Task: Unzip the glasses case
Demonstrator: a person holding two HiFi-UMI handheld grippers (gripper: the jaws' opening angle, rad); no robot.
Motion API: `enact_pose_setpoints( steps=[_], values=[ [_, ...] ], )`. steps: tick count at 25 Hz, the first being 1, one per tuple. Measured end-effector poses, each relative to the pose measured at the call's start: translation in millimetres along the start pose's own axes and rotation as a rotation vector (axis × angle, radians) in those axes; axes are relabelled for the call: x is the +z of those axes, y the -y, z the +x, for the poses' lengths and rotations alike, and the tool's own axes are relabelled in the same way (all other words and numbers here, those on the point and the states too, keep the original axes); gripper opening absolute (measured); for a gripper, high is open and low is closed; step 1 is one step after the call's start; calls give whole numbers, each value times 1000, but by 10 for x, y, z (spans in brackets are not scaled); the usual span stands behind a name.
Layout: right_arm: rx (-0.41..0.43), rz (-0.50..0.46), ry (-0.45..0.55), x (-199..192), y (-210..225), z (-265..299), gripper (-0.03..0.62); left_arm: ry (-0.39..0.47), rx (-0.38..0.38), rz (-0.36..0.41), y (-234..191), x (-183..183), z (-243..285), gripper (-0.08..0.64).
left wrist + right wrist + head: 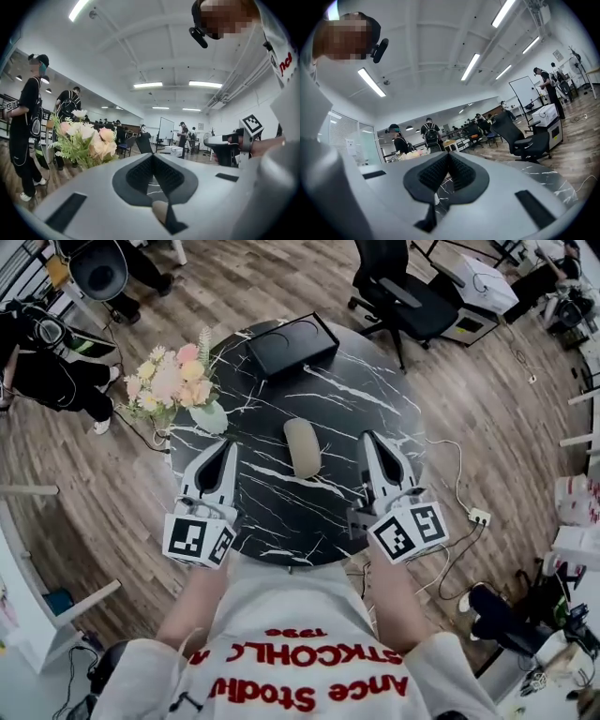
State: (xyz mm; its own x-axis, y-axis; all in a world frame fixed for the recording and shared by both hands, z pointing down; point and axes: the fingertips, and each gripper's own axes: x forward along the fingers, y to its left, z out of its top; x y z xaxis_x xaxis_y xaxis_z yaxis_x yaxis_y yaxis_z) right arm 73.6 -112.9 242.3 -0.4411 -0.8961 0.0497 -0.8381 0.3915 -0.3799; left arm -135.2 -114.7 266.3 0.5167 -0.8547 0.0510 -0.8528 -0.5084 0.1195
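Note:
The beige oval glasses case (302, 447) lies closed near the middle of the round black marble table (375, 390). My left gripper (229, 446) is shut and empty, its tips just left of the case. Just right of the case is my right gripper (368, 439), also shut and empty. Neither touches the case. In the left gripper view the ribbed pads (140, 172) meet with nothing between them, and the right gripper (225, 140) shows at the right. The pads (461, 172) in the right gripper view are likewise closed over the marble.
A black box (291, 343) sits at the table's far edge. A vase of pink and cream flowers (173, 381) stands at the far left edge. An office chair (398, 292) is behind the table, and cables run across the floor on the right. People stand further off.

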Motion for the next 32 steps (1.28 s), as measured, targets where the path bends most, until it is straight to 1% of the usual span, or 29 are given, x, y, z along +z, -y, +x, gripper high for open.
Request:
enact_pose_setpoints(
  steps=[4, 7, 9, 11, 13, 14, 15, 16, 17, 18, 19, 20, 22, 23, 26, 29, 32],
  values=[
    [32, -6, -81, -243, 256, 189, 14, -30, 19, -7, -4, -229, 216, 2],
    [45, 13, -148, -532, 482, 350, 14, -48, 35, -45, -20, -479, 348, 2],
    [74, 29, -238, -870, 574, 447, 15, -81, 28, -81, 17, -729, 400, 2],
    [107, 21, -336, -1225, 649, 563, 15, -121, 3, -108, 62, -985, 507, 2],
    [129, 9, -434, -1579, 728, 658, 17, -162, -12, -126, 95, -1223, 628, 2],
    [144, 18, -490, -1767, 758, 692, 20, -181, -10, -130, 97, -1331, 678, 2],
    [164, 40, -551, -1961, 779, 718, 36, -200, -2, -129, 87, -1437, 723, 2],
    [185, 65, -614, -2156, 796, 739, 82, -222, 10, -123, 65, -1543, 763, 2],
    [204, 84, -675, -2340, 817, 752, 146, -249, 22, -116, 39, -1652, 798, 2],
    [213, 90, -727, -2499, 846, 762, 181, -280, 29, -112, 18, -1764, 827, 3],
    [215, 91, -762, -2619, 885, 769, 198, -312, 28, -116, 10, -1875, 851, 8],
    [213, 97, -781, -2702, 927, 780, 212, -341, 16, -129, 19, -1981, 872, 26],
    [211, 142, -795, -2800, 994, 819, 236, -393, -30, -157, 76, -2170, 917, 86],
    [216, 170, -805, -2843, 1011, 843, 244, -417, -55, -156, 109, -2253, 942, 95],
    [252, 238, -850, -2967, 990, 860, 247, -473, -111, -130, 199, -2462, 1005, 106],
    [280, 279, -879, -3021, 927, 763, 248, -526, -179, -179, 301, -2665, 1022, 112],
    [301, 260, -902, -3075, 804, 625, 247, -548, -242, -221, 347, -2752, 995, 121]
  ],
)
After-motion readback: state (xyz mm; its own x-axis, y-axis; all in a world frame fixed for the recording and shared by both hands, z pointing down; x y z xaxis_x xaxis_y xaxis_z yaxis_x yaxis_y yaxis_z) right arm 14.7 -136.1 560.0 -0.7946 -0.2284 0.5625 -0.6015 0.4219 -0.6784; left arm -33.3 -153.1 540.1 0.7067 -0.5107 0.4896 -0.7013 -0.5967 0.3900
